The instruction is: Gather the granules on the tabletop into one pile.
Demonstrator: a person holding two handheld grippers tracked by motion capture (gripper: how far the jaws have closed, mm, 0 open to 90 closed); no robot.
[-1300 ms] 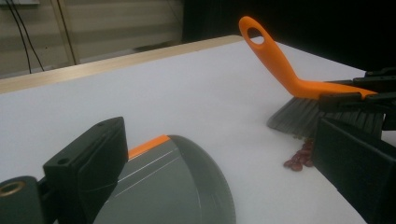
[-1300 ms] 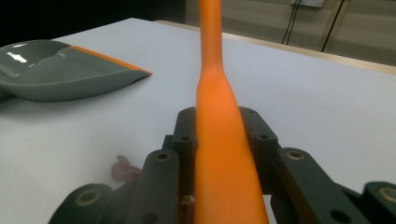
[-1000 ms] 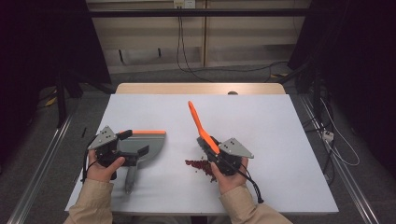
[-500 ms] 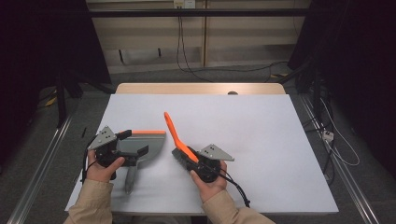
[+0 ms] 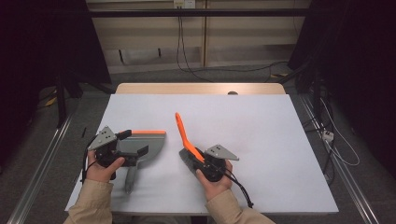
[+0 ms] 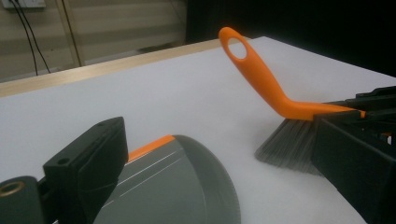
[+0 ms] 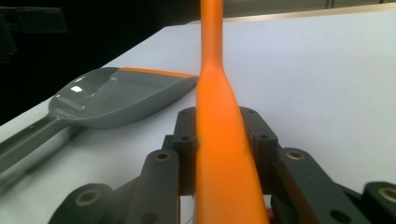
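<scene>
Right gripper [image 5: 201,158] clamped on orange brush [image 5: 186,135], jaws tight against both sides of its handle in the right gripper view. Brush tilted, handle rising away from the person, grey bristles [image 6: 287,142] down on the white table [image 5: 261,130]. Right hand [image 5: 214,179] near the table's front edge, right of centre.

Left gripper [image 5: 122,148] at the grey dustpan [image 5: 145,145], jaws set either side of the pan's wall in the left gripper view; contact of the pads not discernible, so cannot tell whether clamped or loose. Dustpan flat on the table at front left, orange lip [image 5: 148,132] along its far edge, handle [image 5: 130,177] pointing toward the person. Left hand [image 5: 103,165] beside that handle.

Brush bristles near the dustpan's mouth, a strip of bare table between.
</scene>
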